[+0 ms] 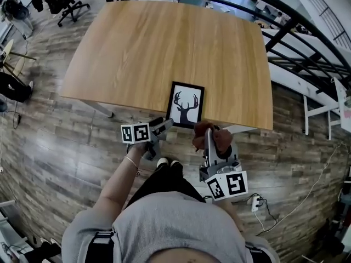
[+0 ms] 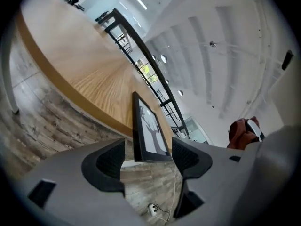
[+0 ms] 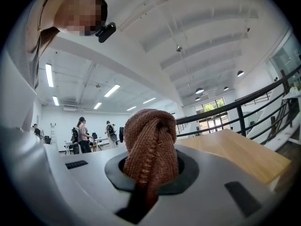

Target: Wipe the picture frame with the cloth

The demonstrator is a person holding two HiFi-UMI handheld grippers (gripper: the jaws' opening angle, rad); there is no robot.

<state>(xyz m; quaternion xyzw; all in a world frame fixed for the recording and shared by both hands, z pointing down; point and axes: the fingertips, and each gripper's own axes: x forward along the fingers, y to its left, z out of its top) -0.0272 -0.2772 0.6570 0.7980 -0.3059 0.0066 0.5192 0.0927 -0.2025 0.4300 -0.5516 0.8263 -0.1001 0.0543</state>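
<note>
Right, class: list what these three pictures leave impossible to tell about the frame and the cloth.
- Left gripper view: the picture frame is seen nearly edge-on, so its print is unreadable.
- Right gripper view: the cloth fills the middle; the picture frame does not show.
- Head view: the cloth is bunched and partly behind the right gripper, so its full size is unclear.

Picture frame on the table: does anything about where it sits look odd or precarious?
Yes. The deer picture frame lies right at the wooden table's near edge, its lower end seemingly jutting slightly past it, between the left gripper's open jaws. Nothing else stands out.
</note>
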